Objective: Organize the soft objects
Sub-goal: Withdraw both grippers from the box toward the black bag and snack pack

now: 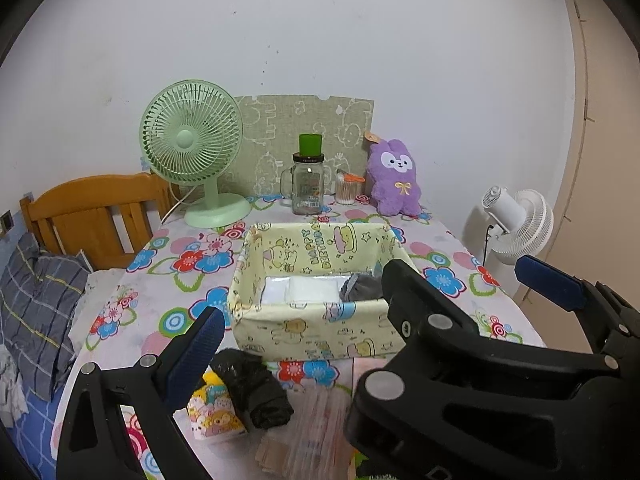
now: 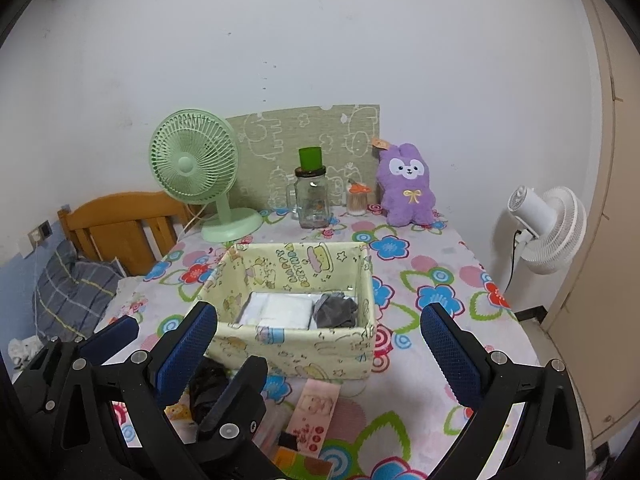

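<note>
Both grippers hung spread and empty before the fabric box (image 2: 296, 344), and only the left view showed the rolled black cloth (image 1: 252, 388) clearly

Left wrist view: right tongs (image 1: 460, 280) cover the fabric basket's (image 1: 320, 328) near right corner and part of the grey cloth (image 1: 358, 286) inside. Pink packet (image 1: 316, 420) cut off by bottom edge. Black bundle (image 1: 252, 388) partly behind tong finger. Jar (image 1: 307, 190) label print too small to read.
</note>
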### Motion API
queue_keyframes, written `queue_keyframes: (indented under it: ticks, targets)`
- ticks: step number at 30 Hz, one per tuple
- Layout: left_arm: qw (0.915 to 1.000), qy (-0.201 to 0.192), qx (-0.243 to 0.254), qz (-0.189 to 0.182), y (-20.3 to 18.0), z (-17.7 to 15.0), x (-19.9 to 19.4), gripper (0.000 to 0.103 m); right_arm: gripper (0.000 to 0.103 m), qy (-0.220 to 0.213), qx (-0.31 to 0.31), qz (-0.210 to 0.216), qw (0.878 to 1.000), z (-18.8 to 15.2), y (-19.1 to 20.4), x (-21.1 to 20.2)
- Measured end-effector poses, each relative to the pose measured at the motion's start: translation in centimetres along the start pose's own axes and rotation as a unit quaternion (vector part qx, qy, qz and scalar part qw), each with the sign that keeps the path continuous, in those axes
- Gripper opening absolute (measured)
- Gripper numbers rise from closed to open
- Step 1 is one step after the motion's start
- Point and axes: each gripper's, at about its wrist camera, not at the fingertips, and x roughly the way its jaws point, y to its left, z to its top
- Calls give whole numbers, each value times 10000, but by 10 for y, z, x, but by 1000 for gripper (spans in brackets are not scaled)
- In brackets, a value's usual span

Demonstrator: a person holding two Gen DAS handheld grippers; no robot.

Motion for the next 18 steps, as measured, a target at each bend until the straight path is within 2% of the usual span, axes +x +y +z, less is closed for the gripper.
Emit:
queue_keyframes:
  ticks: [9, 18]
  targets:
    - [9999, 145, -13, -60, 5, -20, -4, 99, 103, 113, -9, 66, 9999, -20, 6, -4]
    - [9993, 354, -105, 54, 15, -37, 2, 90, 102, 268, -49, 160, 9995, -39, 14, 3]
